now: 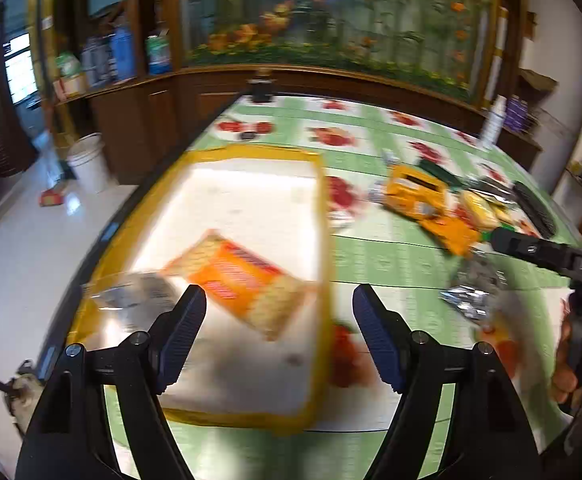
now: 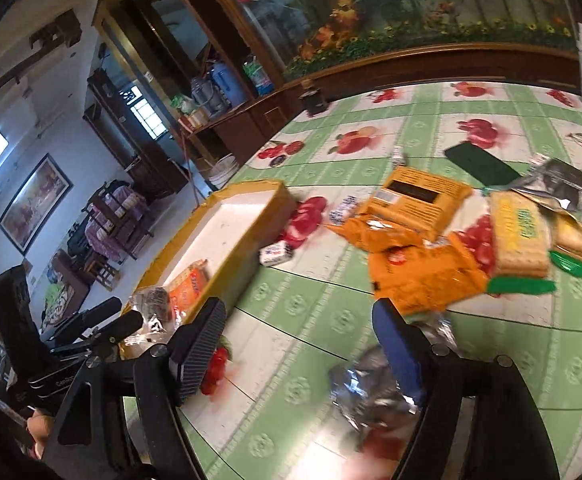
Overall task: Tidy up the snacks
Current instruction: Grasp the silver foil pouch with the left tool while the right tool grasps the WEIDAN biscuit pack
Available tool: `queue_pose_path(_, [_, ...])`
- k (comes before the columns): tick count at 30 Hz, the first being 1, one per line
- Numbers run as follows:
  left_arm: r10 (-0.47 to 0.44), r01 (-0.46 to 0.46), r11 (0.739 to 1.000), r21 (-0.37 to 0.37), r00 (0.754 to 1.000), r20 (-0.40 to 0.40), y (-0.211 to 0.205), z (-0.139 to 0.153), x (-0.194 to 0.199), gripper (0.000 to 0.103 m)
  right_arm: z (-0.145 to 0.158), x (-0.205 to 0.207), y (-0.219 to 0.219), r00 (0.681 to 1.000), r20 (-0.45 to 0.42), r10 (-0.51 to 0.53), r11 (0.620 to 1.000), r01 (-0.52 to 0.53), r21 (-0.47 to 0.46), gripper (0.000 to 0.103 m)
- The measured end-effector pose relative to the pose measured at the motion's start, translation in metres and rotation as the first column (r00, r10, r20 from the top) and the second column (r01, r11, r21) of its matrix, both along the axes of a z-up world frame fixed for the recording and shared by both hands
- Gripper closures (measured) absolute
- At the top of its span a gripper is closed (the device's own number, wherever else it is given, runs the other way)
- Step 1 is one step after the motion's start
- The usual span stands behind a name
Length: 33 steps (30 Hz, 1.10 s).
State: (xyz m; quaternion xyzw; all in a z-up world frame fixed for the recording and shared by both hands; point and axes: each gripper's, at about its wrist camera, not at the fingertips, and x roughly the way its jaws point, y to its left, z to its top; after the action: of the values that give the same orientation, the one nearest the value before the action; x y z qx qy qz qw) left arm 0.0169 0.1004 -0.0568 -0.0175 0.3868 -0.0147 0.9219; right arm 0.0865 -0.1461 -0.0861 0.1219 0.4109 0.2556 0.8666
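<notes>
- both jaws wide open, nothing gripped: left gripper point(image 1: 279, 300) over tray point(image 1: 325, 240), right gripper point(image 2: 299, 316) over tablecloth point(image 2: 311, 280)
- cracker pack point(image 1: 237, 276) and foil bag point(image 1: 139, 300) in tray
- foil pouch point(image 2: 367, 392) beside right finger point(image 2: 395, 344)

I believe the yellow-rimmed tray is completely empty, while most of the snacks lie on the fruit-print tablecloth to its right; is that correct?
Not quite: the yellow-rimmed tray is not empty. The left wrist view shows an orange cracker packet and a silvery packet already lying in it. The rest holds: most of the snacks, such as the orange bags, lie on the fruit-print tablecloth to its right.
</notes>
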Motion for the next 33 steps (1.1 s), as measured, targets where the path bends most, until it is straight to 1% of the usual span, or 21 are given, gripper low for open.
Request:
queue_pose_path(2, [-0.073, 0.073, 0.997, -0.009, 0.997, 0.001, -0.023, 0.002, 0.003, 0.026, -0.004, -0.006, -0.022, 0.999, -0.006, -0.044, 0.999, 0.044, -0.016, 0.025])
queue_pose_path(3, [-0.114, 0.114, 0.993, -0.010, 0.993, -0.003, -0.036, 0.002, 0.006, 0.022, -0.006, -0.008, -0.033, 0.998, -0.014, -0.067, 0.998, 0.067, -0.019, 0.024])
queue_pose_path(4, [-0.150, 0.150, 0.989, -0.008, 0.989, -0.006, -0.048, 0.002, 0.008, 0.021, -0.008, -0.010, -0.043, 0.996, -0.019, -0.088, 0.996, 0.088, -0.020, 0.024])
queue_pose_path(6, [-0.237, 0.237, 0.972, -0.004, 0.972, -0.009, -0.076, 0.001, 0.011, 0.021, -0.011, -0.014, -0.062, 0.992, -0.028, -0.124, 0.992, 0.123, -0.024, 0.024])
queue_pose_path(8, [-0.306, 0.307, 0.952, 0.024, 0.952, -0.008, -0.105, -0.002, 0.017, 0.021, -0.013, -0.017, -0.077, 0.988, -0.025, -0.152, 0.988, 0.151, -0.042, 0.024])
queue_pose_path(10, [-0.354, 0.354, 0.934, 0.054, 0.935, -0.009, -0.127, -0.006, 0.021, 0.021, -0.014, -0.018, -0.088, 0.984, -0.024, -0.177, 0.983, 0.175, -0.058, 0.023])
queue_pose_path(12, [-0.386, 0.387, 0.918, 0.089, 0.922, -0.031, -0.145, -0.012, 0.029, 0.022, -0.015, -0.017, -0.097, 0.980, -0.024, -0.195, 0.979, 0.193, -0.067, 0.021])
queue_pose_path(13, [-0.404, 0.406, 0.909, 0.094, 0.914, -0.044, -0.152, -0.016, 0.033, 0.022, -0.015, -0.016, -0.101, 0.979, -0.020, -0.200, 0.978, 0.199, -0.070, 0.021])
queue_pose_path(17, [-0.451, 0.458, 0.884, 0.090, 0.888, -0.085, -0.169, -0.029, 0.046, 0.022, -0.015, -0.006, -0.106, 0.978, -0.011, -0.210, 0.974, 0.209, -0.085, 0.020])
queue_pose_path(21, [-0.462, 0.472, 0.876, 0.102, 0.880, -0.105, -0.178, -0.038, 0.053, 0.022, -0.018, 0.019, -0.097, 0.982, -0.005, -0.189, 0.977, 0.187, -0.107, 0.020])
queue_pose_path(23, [-0.461, 0.473, 0.876, 0.100, 0.879, -0.119, -0.181, -0.043, 0.058, 0.022, -0.022, 0.036, -0.090, 0.984, -0.020, -0.178, 0.978, 0.175, -0.115, 0.024])
queue_pose_path(24, [-0.460, 0.471, 0.877, 0.096, 0.880, -0.122, -0.180, -0.045, 0.060, 0.022, -0.025, 0.044, -0.086, 0.985, -0.025, -0.173, 0.978, 0.169, -0.120, 0.031])
queue_pose_path(25, [-0.461, 0.473, 0.877, 0.086, 0.878, -0.126, -0.179, -0.047, 0.062, 0.022, -0.027, 0.051, -0.082, 0.985, -0.029, -0.170, 0.977, 0.165, -0.133, 0.034])
queue_pose_path(27, [-0.468, 0.478, 0.877, 0.050, 0.874, -0.131, -0.176, -0.049, 0.065, 0.022, -0.033, 0.064, -0.075, 0.984, -0.033, -0.173, 0.971, 0.165, -0.172, 0.033])
queue_pose_path(29, [-0.475, 0.482, 0.876, 0.027, 0.870, -0.134, -0.175, -0.050, 0.067, 0.021, -0.037, 0.075, -0.070, 0.981, -0.023, -0.191, 0.957, 0.181, -0.228, 0.032])
queue_pose_path(31, [-0.480, 0.487, 0.873, 0.017, 0.867, -0.136, -0.175, -0.051, 0.069, 0.018, -0.041, 0.086, -0.068, 0.979, -0.027, -0.202, 0.951, 0.189, -0.244, 0.032])
queue_pose_path(33, [-0.494, 0.501, 0.865, 0.008, 0.856, -0.153, -0.176, -0.055, 0.071, 0.018, -0.042, 0.096, -0.066, 0.976, -0.017, -0.215, 0.941, 0.202, -0.272, 0.032])
